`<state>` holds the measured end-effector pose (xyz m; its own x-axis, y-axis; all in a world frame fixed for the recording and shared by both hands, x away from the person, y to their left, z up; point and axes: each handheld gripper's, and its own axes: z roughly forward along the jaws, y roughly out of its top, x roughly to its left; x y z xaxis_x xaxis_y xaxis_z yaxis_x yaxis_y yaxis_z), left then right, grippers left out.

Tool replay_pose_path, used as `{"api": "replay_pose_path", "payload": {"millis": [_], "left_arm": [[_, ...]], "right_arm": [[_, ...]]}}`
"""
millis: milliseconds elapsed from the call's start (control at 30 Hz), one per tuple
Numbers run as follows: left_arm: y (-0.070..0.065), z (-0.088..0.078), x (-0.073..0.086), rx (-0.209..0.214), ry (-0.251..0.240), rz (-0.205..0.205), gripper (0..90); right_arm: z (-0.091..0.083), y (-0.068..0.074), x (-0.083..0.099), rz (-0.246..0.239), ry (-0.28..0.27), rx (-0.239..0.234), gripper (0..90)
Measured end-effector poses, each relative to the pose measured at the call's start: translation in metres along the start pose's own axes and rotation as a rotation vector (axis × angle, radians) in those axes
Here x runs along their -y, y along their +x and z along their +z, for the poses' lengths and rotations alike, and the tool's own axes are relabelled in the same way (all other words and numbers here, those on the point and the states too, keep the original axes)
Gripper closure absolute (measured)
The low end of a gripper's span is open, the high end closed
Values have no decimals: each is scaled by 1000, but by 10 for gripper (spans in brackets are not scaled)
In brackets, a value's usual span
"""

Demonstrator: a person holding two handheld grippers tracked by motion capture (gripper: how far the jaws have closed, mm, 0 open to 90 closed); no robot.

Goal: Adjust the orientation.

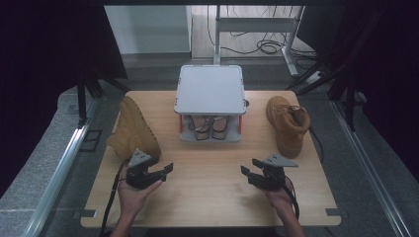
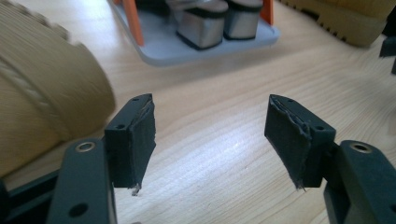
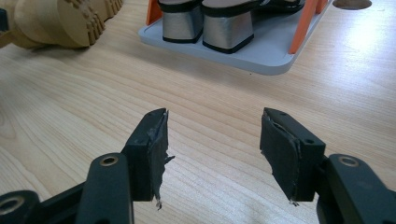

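The wooden table (image 1: 212, 197) was the broadest thing, a pale plank-grained top with rounded corners, smooth and bare under both tools. Ahead of the two grippers, roughly midway between them, stood a light grey two-tier shoe rack (image 1: 210, 89) with a flat square top plate, orange corner posts and a low grey base shelf. On that lower shelf sat a pair of block-heeled shoes (image 1: 210, 127), their squared heels metallic silver edged in black, heels turned toward the grippers.

A tan suede-like boot (image 1: 132, 129) lay on its side just ahead of the left gripper (image 1: 159, 173) and to its outer side, its ribbed pale sole close by in the left gripper view (image 2: 42, 116). A second tan boot (image 1: 288, 124) stood upright ahead of the right gripper (image 1: 249, 173), slightly to its outer side, laces and dark collar on top.

Each gripper was held in a hand, the left hand (image 1: 134, 195) and the right hand (image 1: 279, 196), low over the table. Both were black, angular and topped by a grey three-cornered plate. The left gripper's jaws stood wide apart and held nothing, their dark pads frayed at the edges. The right gripper's jaws were likewise spread and empty over bare wood.
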<state>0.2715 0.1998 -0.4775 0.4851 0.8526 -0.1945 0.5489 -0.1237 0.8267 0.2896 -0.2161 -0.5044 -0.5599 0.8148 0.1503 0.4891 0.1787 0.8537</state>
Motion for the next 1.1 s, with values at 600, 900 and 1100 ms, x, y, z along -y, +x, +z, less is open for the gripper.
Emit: {"api": "replay_pose_path", "payload": {"millis": [600, 900, 1100], "left_arm": [[44, -61, -8, -77, -70, -66, 895], [70, -77, -2, -129, -93, -129, 896], [91, -78, 8, -157, -99, -187, 896]], "right_arm": [[-1, -3, 5, -12, 18, 27, 428], [0, 0, 5, -35, 33, 21, 439], [1, 0, 6, -44, 45, 27, 434]]}}
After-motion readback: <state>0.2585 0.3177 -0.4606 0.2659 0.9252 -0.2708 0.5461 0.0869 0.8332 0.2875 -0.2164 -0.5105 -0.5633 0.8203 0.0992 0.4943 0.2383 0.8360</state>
